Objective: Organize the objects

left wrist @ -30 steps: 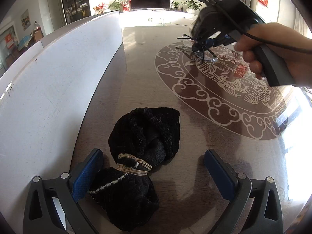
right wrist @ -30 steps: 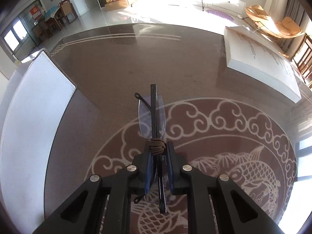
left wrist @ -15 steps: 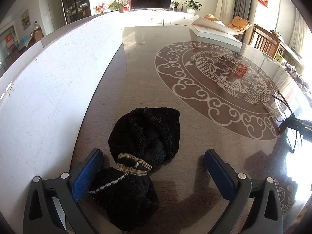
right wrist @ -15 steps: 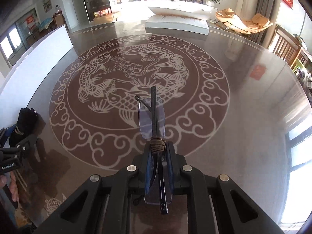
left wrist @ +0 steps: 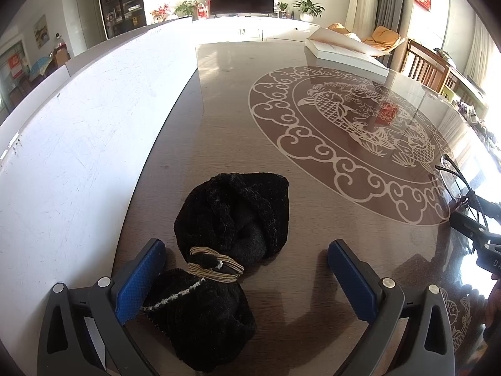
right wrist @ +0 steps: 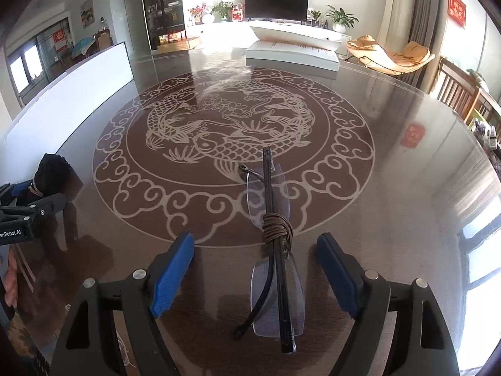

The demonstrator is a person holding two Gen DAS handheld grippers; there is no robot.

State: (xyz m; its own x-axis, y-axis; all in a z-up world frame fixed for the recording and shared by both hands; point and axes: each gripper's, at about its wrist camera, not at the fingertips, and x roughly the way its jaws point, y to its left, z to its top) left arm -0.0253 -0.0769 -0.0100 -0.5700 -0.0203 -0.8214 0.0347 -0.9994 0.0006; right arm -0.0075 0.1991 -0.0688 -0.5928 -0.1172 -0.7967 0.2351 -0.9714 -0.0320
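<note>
Folded rimless glasses (right wrist: 275,250) bound with a brown cord lie on the glossy brown table (right wrist: 391,188), between the fingers of my right gripper (right wrist: 255,274). Its jaws are opening and the blue pads stand clear of the glasses on both sides. A black fuzzy cloth bundle (left wrist: 228,241) tied with a tan band rests on the table in the left wrist view, between the fingers of my left gripper (left wrist: 245,279), which is open; the left pad is close against the bundle. The glasses (left wrist: 454,181) and the right gripper's body show at the right edge there.
A white board (left wrist: 78,144) stands along the table's left side. A white open book (right wrist: 291,51) lies at the far end. The table bears a round carp pattern (right wrist: 231,144). Wooden chairs (right wrist: 457,91) stand at the right. A hand (right wrist: 9,282) holds the left gripper.
The right gripper carried the glasses from the far middle of the table to its near right part, then its jaws opened off them. The left gripper and the cloth bundle have not moved.
</note>
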